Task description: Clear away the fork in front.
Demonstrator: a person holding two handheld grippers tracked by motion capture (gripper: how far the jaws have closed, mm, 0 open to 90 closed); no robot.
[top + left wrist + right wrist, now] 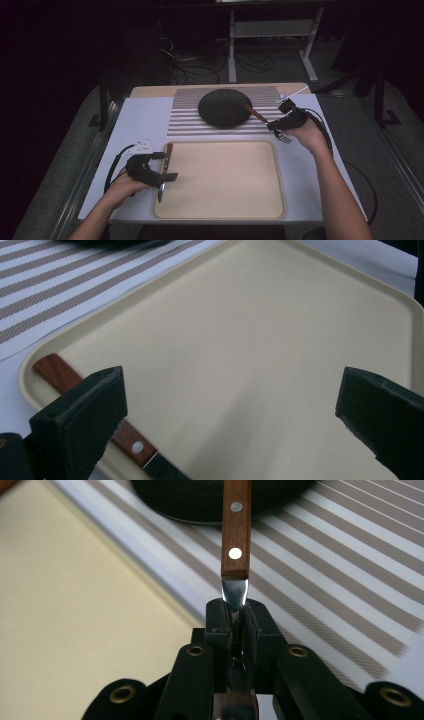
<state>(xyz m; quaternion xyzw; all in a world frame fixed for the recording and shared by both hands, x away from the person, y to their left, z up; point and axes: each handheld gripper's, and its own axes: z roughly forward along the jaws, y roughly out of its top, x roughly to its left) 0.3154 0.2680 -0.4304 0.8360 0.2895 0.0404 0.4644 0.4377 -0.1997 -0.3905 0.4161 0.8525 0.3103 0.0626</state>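
The right gripper is up at about two o'clock on the table, and its jaws are squeezed tight on the shiny metal part of a fork with a wooden handle. The handle sticks out toward ten o'clock, over the edge of the dark round plate. The plate sits on a striped mat at twelve o'clock. The left gripper is down at about eight o'clock, and its jaws are spread wide with nothing between them. It hangs over the left side of the big tan tray. A knife with a wooden handle lies along the tray's left edge, just under the left gripper, with its blade pointing toward six o'clock.
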